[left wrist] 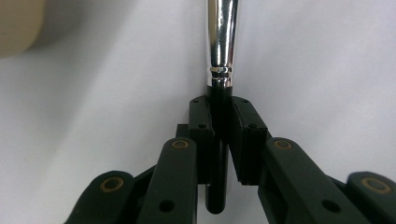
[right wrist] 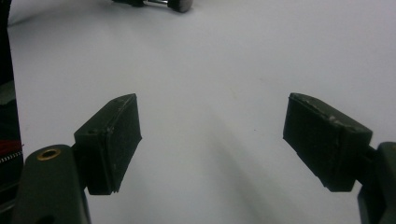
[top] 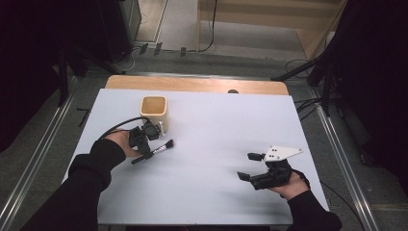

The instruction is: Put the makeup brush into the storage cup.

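A makeup brush [top: 156, 150] with a black handle, a silver ferrule and dark bristles is held low over the white table [top: 216, 130], its bristles pointing right. My left gripper [top: 146, 153] is shut on its handle. In the left gripper view the jaws of my left gripper [left wrist: 222, 121] clamp the black handle just below the ferrule of the brush [left wrist: 220, 42]. A beige square cup [top: 154, 111] stands just behind that gripper, open side up. My right gripper [top: 248, 166] sits at the table's front right, open and holding nothing, as its own view shows [right wrist: 212, 123].
A corner of the cup [left wrist: 16, 23] appears at the top left of the left gripper view. The brush tip [right wrist: 180, 4] appears far off in the right gripper view. A wooden strip [top: 192, 84] runs along the table's far edge. Cables and stands lie on the floor beyond.
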